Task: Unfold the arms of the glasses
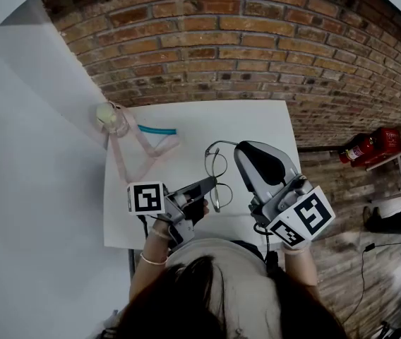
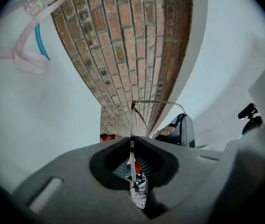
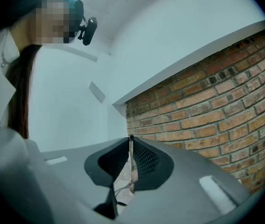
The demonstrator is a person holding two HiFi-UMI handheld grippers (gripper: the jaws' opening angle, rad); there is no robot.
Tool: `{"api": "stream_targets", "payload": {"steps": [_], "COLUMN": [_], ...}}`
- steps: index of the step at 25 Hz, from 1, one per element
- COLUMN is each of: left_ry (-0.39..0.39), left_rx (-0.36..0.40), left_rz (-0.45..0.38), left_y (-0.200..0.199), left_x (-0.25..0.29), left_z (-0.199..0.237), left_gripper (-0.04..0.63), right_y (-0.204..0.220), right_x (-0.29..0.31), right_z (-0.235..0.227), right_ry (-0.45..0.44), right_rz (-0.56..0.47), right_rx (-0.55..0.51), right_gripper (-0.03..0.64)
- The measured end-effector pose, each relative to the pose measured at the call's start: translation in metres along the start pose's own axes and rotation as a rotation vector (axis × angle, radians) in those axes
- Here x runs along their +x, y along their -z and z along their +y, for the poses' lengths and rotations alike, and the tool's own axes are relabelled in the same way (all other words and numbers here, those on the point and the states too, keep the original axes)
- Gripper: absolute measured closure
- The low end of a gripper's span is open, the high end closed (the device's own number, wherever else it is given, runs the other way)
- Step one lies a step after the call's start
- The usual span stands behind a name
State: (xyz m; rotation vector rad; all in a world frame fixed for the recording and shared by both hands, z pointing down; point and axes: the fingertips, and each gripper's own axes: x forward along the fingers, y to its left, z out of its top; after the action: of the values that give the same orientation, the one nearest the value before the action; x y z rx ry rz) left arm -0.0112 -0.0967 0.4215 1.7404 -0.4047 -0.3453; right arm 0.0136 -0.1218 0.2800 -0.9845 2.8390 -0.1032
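Observation:
The thin wire-framed glasses are held over the white table, near its front edge. My left gripper is shut on the frame's near rim. In the left gripper view the wire rises from the closed jaws, and one arm curves right toward the right gripper. My right gripper is shut on the glasses from the right side. In the right gripper view a thin wire and small nose pads show between its closed jaws. How far each arm is folded I cannot tell.
A pink strap with a small clear container and a teal tube lie at the table's back left. Behind the table is a brick wall. A red fire extinguisher sits off to the right.

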Motion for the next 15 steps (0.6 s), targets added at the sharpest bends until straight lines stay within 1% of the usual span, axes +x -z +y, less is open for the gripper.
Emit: {"api": "stream_targets", "payload": {"steps": [2,5,10,15], "left_ry": [0.002,0.029,0.032,0.033], "left_rx": [-0.002,-0.036,-0.036,-0.033], "left_rz": [-0.005,-0.016,-0.021,-0.025], "left_y": [-0.0009,-0.0021,-0.0031,-0.0047], "left_x": [-0.0004,0.0015,0.0019,0.0004], "left_z": [-0.0002,-0.0057,-0.0073,-0.0073], "left_gripper": [0.572,0.572,0.572,0.572], "right_y": [0.0000,-0.0010,-0.0018,0.0001], "right_x": [-0.0004,-0.0006,-0.0021,-0.0012], "right_z": [0.0010,0.0017,0.0024,0.0057], "right_ry": [-0.003,-0.010,-0.018,-0.029], "right_rz": [-0.002,-0.008,-0.016,-0.010], "right_rx": [-0.002,0.002,0.008,0.004], "right_gripper": [0.586,0.584,0.581,0.563]}}
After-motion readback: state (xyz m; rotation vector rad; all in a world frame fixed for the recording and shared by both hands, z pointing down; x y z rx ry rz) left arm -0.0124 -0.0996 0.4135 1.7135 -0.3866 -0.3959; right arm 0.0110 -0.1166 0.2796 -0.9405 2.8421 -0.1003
